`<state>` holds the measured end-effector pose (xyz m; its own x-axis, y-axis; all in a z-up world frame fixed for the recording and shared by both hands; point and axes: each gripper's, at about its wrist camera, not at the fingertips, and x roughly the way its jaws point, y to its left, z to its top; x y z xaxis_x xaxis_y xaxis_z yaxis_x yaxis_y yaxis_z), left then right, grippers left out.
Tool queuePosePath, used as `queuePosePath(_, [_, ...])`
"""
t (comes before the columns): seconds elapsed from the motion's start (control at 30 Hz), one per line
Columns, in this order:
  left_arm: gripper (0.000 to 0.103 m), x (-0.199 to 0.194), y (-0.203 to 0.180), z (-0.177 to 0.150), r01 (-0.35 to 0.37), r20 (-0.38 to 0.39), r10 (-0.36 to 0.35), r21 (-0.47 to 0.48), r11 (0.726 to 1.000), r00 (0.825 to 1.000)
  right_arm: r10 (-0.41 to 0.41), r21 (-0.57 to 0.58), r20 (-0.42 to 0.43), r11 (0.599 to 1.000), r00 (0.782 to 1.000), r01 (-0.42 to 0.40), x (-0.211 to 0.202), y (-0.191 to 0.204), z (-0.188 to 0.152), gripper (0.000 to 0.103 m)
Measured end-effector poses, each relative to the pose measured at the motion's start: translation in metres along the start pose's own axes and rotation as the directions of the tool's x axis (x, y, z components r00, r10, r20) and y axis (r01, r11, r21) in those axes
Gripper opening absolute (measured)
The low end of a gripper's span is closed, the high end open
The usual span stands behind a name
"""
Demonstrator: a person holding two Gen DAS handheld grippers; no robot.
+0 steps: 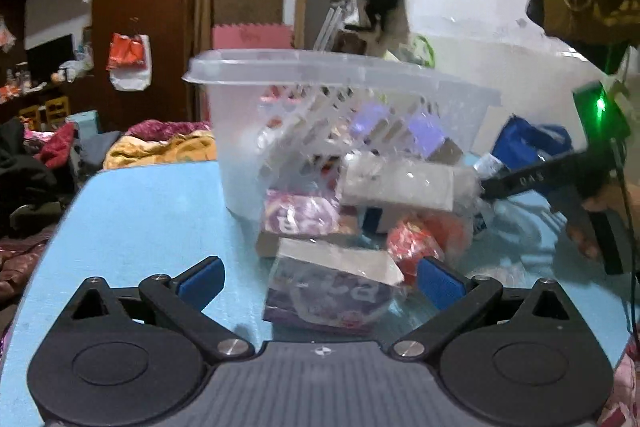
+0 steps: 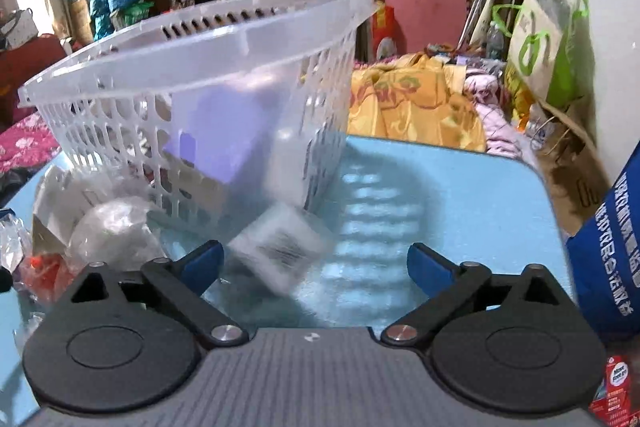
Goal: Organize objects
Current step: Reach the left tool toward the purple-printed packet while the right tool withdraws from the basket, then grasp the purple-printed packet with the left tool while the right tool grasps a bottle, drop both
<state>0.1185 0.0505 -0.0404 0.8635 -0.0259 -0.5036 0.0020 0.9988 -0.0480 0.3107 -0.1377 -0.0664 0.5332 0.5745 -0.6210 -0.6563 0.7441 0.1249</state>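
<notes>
Basket (image 2: 192,75): translucent slotted plastic, tilted, near the middle of the blue surface (image 2: 460,195); a purple box (image 2: 224,131) and other packs show through its wall.
Left gripper (image 1: 318,281): your jaws stand wide apart and hold nothing; a purple wrapped pack (image 1: 332,291) lies between the blue pads, nearest you, but not pinched.
Right gripper (image 2: 314,267): jaws also wide apart, empty; a clear-wrapped box with a barcode (image 2: 280,247) sits at 11 o'clock just ahead of them, blurred.
Pile: from the left wrist view, a red packet (image 1: 416,243) at 1 o'clock and a plastic-wrapped white box (image 1: 404,183) at 12 o'clock lie loose in front of the basket.
Step in hand: judged as choosing a loose pack to load into the basket.
Next move: bring your left jaws together on the purple pack, squarely on its flat sides since the wrap looks slippery, then lift it over the rim.
Watch: the basket looks unsteady.
</notes>
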Motion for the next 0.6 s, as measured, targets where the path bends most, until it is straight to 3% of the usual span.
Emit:
queuePosePath(0.07, [0.103,-0.001,-0.001,-0.001,0.006,-0.002,-0.006,0.002,1.000,1.000,0.028,0.017,0.001,0.999,1.000,-0.028,-0.009,-0.004,-0.005,0.088])
queuePosePath(0.13, [0.103,-0.001,0.000,-0.003,0.010,-0.008,-0.010,-0.001,1.000,1.000,0.044,0.036,0.006,0.998,0.999,-0.045,-0.020,-0.007,-0.013,0.065])
queuePosePath(0.27, [0.103,0.001,0.001,-0.002,0.012,-0.021,-0.012,-0.019,1.000,1.000,0.038,0.026,0.028,0.999,0.999,-0.039,-0.031,-0.002,-0.022,0.044])
queuePosePath(0.43, [0.097,0.006,0.002,-0.001,0.002,-0.027,-0.003,-0.040,0.999,1.000,0.030,0.016,0.107,0.999,0.994,-0.032,-0.047,0.005,-0.031,0.033])
queuePosePath(0.5, [0.090,0.005,0.001,-0.001,-0.020,-0.025,0.019,-0.040,0.999,0.999,0.031,0.010,0.122,0.999,0.992,-0.032,-0.048,0.008,-0.031,0.030])
queuePosePath(0.57, [0.072,0.004,0.000,-0.001,-0.016,-0.018,0.015,-0.031,0.999,1.000,0.031,0.006,0.129,0.999,0.991,-0.032,-0.046,0.007,-0.028,0.029])
queuePosePath(0.6, [0.073,0.003,0.000,-0.001,-0.017,-0.012,0.017,-0.035,0.999,1.000,0.032,0.007,0.133,0.999,0.991,-0.033,-0.045,0.006,-0.027,0.029])
